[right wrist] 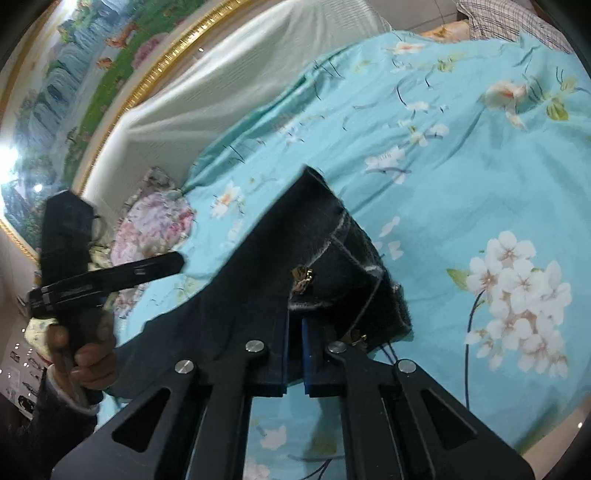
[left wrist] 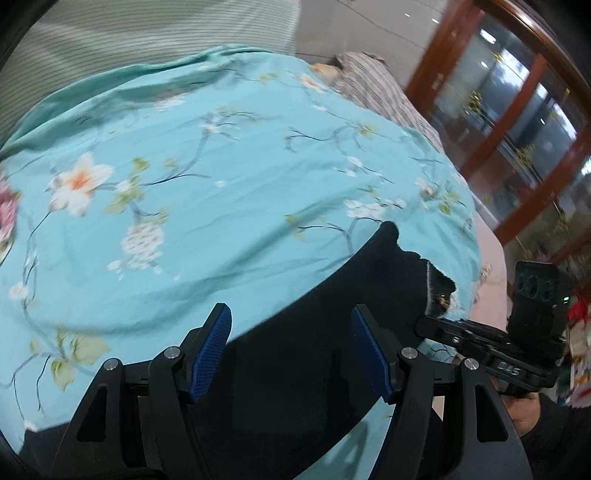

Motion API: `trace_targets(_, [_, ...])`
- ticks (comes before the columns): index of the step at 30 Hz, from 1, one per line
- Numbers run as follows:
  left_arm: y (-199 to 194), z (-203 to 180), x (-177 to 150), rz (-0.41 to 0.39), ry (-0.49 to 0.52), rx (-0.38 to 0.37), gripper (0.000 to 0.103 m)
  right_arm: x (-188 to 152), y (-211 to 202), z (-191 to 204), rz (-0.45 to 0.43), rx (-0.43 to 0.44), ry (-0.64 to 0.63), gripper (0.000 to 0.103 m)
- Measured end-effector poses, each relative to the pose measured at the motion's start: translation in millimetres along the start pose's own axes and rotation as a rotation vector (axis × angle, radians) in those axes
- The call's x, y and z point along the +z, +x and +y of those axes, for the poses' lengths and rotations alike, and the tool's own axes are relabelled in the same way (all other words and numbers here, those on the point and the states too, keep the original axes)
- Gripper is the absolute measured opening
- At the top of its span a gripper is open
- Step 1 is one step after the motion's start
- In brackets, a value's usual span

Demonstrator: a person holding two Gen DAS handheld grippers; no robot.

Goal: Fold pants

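Bed: I see a turquoise floral bedspread [left wrist: 207, 192] filling most of both views; a white striped headboard [left wrist: 147, 33] runs along the upper left of the left wrist frame.
Pants: the dark pants [right wrist: 258, 295] sit at the centre of the right view, waistband corner lifted; in the left view they cross the lower middle.
Right gripper [right wrist: 294, 354]: my fingers are pressed together, pinching the pants waistband by the gold clasp [right wrist: 303, 277].
Left gripper [left wrist: 291, 354]: blue fingers [left wrist: 212, 354] spread wide, over the dark cloth, gripping nothing that I can see.
Only in the right view: a gilt-framed landscape painting [right wrist: 74, 81] at upper left, and a flowered pillow [right wrist: 155, 225] below it.
Only in the left view: a wood-framed glass cabinet [left wrist: 517, 122] at upper right, and a checked pillow [left wrist: 369, 81].
Room: open bedspread lies above the pants in both frames.
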State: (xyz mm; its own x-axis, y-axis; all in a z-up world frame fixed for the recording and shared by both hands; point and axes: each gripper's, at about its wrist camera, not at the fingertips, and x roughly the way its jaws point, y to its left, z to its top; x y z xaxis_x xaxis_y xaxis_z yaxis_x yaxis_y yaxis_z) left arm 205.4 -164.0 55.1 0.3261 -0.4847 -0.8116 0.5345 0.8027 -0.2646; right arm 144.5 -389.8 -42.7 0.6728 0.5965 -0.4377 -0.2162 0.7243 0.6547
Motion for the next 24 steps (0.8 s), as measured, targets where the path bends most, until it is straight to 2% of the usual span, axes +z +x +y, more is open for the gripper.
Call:
trace_targets(4, [13.8, -14.1, 7.3, 0.027, 0.053, -0.034, 0.068, -3.3, -17.4, 2.4, -0.003, 0.020, 0.008, 0.006])
trace_targets(7, [31.8, -20.1, 12.2, 0.064, 0.073, -0.033, 0.068, -4.9, -9.0, -7.7, 0.051, 0.006, 0.054, 0.007])
trace_targets(10, [48.5, -25.1, 13.7, 0.113, 0.087, -0.055, 0.068, -5.7, -5.9, -14.6, 0.058, -0.035, 0.088, 0.010])
trace_targets(13, [62.7, -33.0, 15.0, 0.146, 0.123, -0.053, 0.068, -8.3, -13.7, -17.1, 0.037, -0.083, 0.082, 0.026])
trace_targets(14, [66.8, -34.7, 15.5, 0.155, 0.130, -0.052, 0.068, -10.3, -16.9, -19.9, 0.027, -0.099, 0.090, 0.042])
trace_targets(15, [71.5, -36.1, 16.5, 0.166, 0.135, -0.052, 0.068, -11.9, -18.7, -23.2, 0.020, -0.096, 0.104, 0.053])
trace_targets(24, [102.5, -40.8, 29.4, 0.236, 0.125, -0.110, 0.068, -14.2, -11.6, -34.1, 0.006, -0.027, 0.156, 0.053])
